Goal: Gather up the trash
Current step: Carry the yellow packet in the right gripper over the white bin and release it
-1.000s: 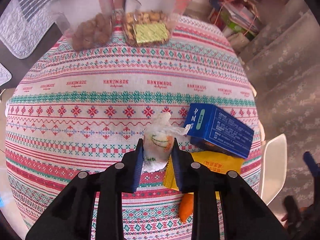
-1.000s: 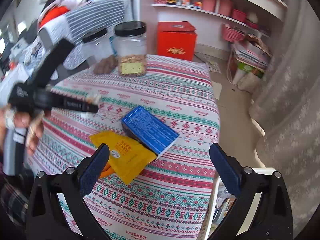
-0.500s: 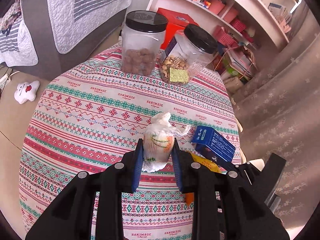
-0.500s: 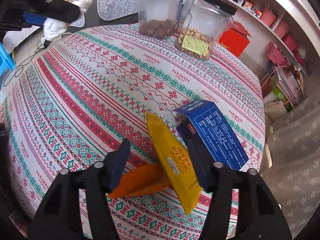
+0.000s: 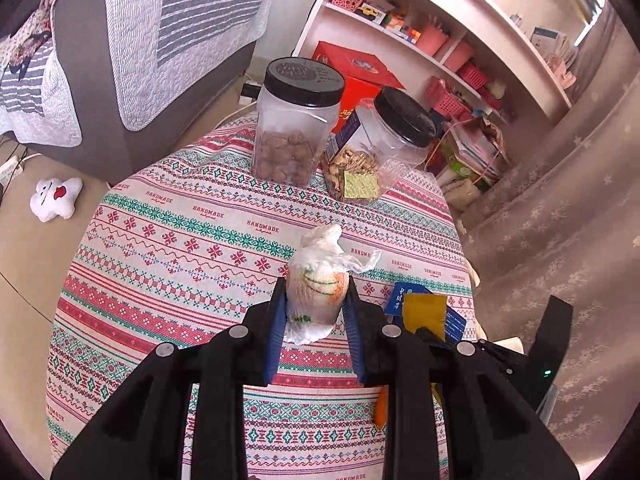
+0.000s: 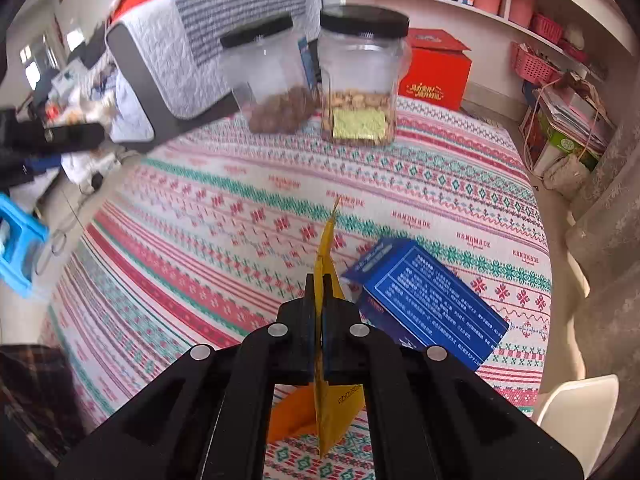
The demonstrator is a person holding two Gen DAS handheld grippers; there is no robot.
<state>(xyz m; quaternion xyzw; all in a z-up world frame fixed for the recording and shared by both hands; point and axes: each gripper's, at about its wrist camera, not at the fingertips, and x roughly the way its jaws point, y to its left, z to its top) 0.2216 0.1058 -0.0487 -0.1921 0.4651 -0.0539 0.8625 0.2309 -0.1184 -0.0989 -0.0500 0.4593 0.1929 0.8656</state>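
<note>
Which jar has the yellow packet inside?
The jar of pale snacks, nearer the red box. The other jar holds only brown pieces.

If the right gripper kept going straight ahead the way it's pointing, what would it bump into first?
Probably the tablecloth. The right gripper, shut on the yellow packet, tilts down at a bare patch of it. The blue box sits to the right of that line and the jars are farther back, though depth is hard to judge.

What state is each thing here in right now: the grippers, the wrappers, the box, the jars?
Left gripper: shut on the crumpled white wrapper, held above the table.
Right gripper: just closed on the yellow packet, packet edge-on.
Blue box: lying flat, end flap open.
Orange wrapper: lying on the tablecloth.
Two jars: upright, lids on.
</note>
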